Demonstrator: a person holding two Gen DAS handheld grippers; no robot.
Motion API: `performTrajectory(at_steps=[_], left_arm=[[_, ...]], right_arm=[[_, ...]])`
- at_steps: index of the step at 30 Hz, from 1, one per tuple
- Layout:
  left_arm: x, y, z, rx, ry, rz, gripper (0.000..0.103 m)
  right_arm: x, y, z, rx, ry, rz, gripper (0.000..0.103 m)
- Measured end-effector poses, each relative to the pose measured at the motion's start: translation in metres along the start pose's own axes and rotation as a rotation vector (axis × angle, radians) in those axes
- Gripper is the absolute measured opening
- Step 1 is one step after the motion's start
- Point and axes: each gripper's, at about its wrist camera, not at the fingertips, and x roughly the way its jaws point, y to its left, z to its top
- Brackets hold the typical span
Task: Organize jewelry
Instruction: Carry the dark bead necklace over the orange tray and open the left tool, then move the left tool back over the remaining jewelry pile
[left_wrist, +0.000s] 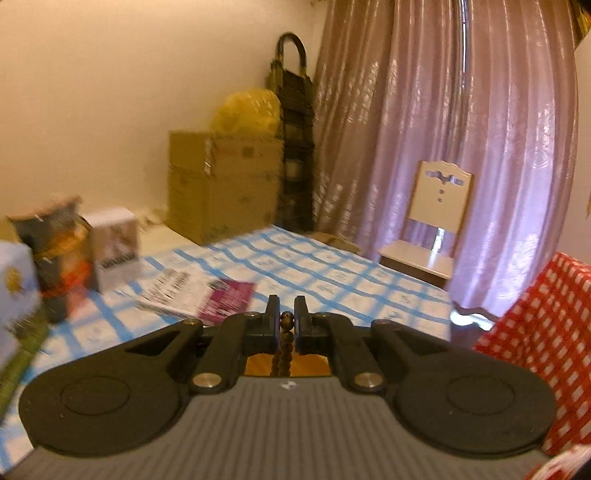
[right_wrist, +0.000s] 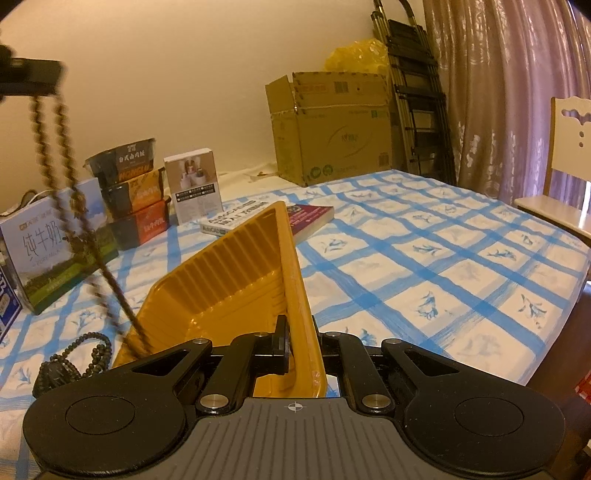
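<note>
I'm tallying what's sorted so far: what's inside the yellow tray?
Only the lower end of the hanging bead strand dips into the yellow tray; the ribbed floor looks bare. The right gripper hides its near corner.

Cartons (right_wrist: 133, 192) left — tablecloth (right_wrist: 443, 258) right clear

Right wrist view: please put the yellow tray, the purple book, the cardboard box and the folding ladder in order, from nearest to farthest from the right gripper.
1. Yellow tray: its rim is between the jaws of the right gripper.
2. Purple book: on the checked cloth, just beyond the tray.
3. Cardboard box: behind the table, near the wall.
4. Folding ladder: right of the box; the two are too close to rank surely.
</note>
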Motion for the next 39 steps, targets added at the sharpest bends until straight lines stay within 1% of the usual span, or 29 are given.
performTrajectory(at_steps=[4,7,10,15,17,18,21,22,26,29,30,31,33,35,39], left_arm=[[0.035,-0.012,-0.02,-0.049,0.065,-0.024,0.006],[0.053,-0.015,-0.039,-0.091,0.119,-0.037,0.006],[0.069,-0.017,-0.058,-0.128,0.17,-0.046,0.006],[0.085,-0.017,-0.08,-0.182,0.229,-0.054,0.006],[0.088,-0.015,-0.086,-0.206,0.235,-0.05,0.009],[0.089,-0.014,-0.088,-0.219,0.241,-0.054,0.016],[0.086,-0.014,-0.093,-0.262,0.239,-0.048,0.027],[0.084,-0.014,-0.095,-0.275,0.237,-0.043,0.029],[0.077,-0.017,-0.103,-0.308,0.236,-0.034,0.029],[0.067,-0.014,-0.106,-0.329,0.22,-0.019,0.029],[0.062,-0.013,-0.106,-0.331,0.209,-0.017,0.029],[0.054,-0.012,-0.107,-0.327,0.195,-0.009,0.032],[0.039,-0.009,-0.108,-0.304,0.174,0.014,0.037],[0.022,-0.003,-0.112,-0.283,0.165,0.052,0.037],[-0.012,0.021,-0.126,-0.296,0.183,0.143,0.038]], right_arm=[[0.0,-0.002,-0.001,0.012,0.003,0.002,0.007],[0.0,-0.004,-0.002,0.021,0.005,0.003,0.007],[0.0,-0.005,-0.003,0.027,0.008,0.001,0.007],[0.0,-0.005,-0.003,0.034,0.01,0.001,0.007],[0.0,-0.005,-0.004,0.035,0.01,0.0,0.007],[0.0,-0.006,-0.003,0.036,0.012,0.0,0.007],[0.0,-0.006,-0.004,0.04,0.012,-0.001,0.007],[-0.001,-0.006,-0.004,0.041,0.011,-0.002,0.007],[-0.001,-0.006,-0.004,0.039,0.011,-0.002,0.007],[0.0,-0.006,-0.004,0.042,0.014,-0.004,0.007],[-0.001,-0.006,-0.004,0.042,0.015,-0.004,0.007],[-0.001,-0.006,-0.004,0.042,0.015,-0.006,0.007],[-0.001,-0.006,-0.004,0.043,0.018,-0.008,0.007],[-0.001,-0.007,-0.005,0.042,0.017,-0.008,0.007],[-0.001,-0.007,-0.004,0.045,0.018,-0.009,0.007]])
